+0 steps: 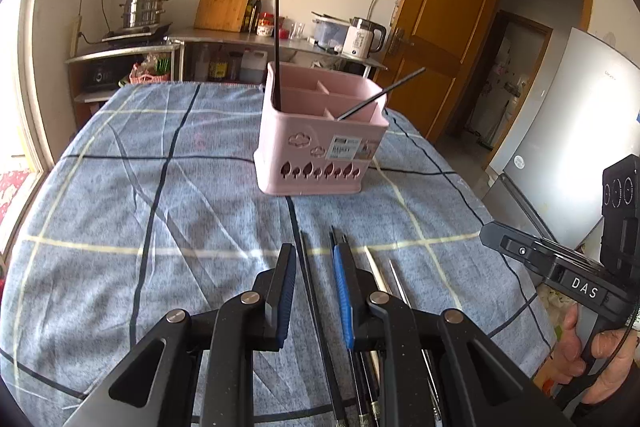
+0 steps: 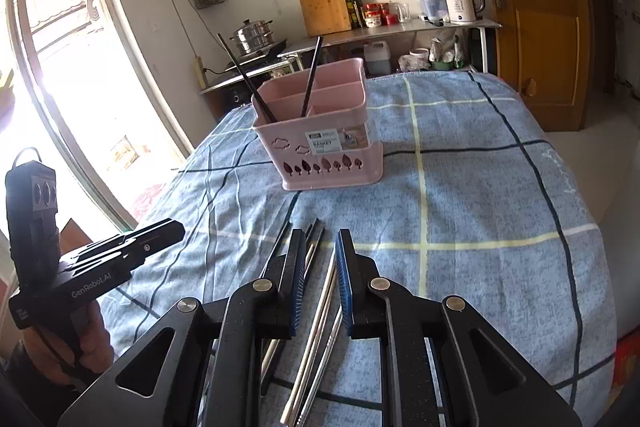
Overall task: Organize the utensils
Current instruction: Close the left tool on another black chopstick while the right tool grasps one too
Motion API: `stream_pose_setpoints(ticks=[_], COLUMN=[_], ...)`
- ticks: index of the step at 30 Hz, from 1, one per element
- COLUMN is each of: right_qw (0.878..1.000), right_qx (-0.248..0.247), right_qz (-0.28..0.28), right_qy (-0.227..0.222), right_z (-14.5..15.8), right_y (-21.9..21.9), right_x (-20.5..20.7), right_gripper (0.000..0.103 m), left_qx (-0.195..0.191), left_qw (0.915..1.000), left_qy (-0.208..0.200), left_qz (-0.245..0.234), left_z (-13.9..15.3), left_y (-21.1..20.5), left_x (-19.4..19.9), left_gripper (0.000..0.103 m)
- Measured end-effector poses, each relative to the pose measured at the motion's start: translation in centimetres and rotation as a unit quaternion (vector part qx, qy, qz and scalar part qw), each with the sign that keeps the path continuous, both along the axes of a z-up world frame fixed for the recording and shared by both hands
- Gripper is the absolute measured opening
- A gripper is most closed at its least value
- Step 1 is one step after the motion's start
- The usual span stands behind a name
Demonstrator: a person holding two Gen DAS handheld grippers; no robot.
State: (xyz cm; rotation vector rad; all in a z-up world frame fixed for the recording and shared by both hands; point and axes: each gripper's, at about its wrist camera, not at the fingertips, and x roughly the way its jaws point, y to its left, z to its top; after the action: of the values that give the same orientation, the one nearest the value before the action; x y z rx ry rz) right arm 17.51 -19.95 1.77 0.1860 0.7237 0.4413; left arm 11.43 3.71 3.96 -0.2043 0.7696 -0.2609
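Counter under a blue checked cloth [image 1: 120,195] with pale yellow and dark lines. Pink plastic divided utensil basket [image 1: 320,147] stands upright toward the far middle; two black chopsticks [image 2: 310,83] lean in separate compartments. Loose black, pale wooden and metal chopsticks [image 2: 316,307] lie side by side at the near edge. Left tool [image 1: 316,291] jaws wide apart, empty, straddling one black chopstick [image 1: 316,307]. Right tool [image 2: 320,283] likewise parted, empty, over the pale and metal ones.

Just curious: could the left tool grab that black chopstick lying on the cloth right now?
Probably yes: the left tool is open with the black chopstick lying between its fingers, nothing covering it.
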Motion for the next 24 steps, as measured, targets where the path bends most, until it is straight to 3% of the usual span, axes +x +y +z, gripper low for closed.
stream_pose_setpoints(ticks=[16, 24], right_qw=[0.999, 0.998], right_qx=[-0.001, -0.006], right_qz=[0.007, 0.008], right_qy=[0.043, 0.066], right_z=[-2.9, -4.4], right_y=[1.3, 2.0], right_x=[1.2, 2.8], right_gripper=[0.016, 0.016], left_qx=[0.012, 0.029], left_qw=[0.9959, 0.9936], left_qy=[0.087, 0.106], left_qz=[-0.02, -0.027], left_z=[-6.3, -8.7], left_y=[-1.7, -3.2], left_x=[4.0, 6.1], left_gripper=[0.019, 0.019])
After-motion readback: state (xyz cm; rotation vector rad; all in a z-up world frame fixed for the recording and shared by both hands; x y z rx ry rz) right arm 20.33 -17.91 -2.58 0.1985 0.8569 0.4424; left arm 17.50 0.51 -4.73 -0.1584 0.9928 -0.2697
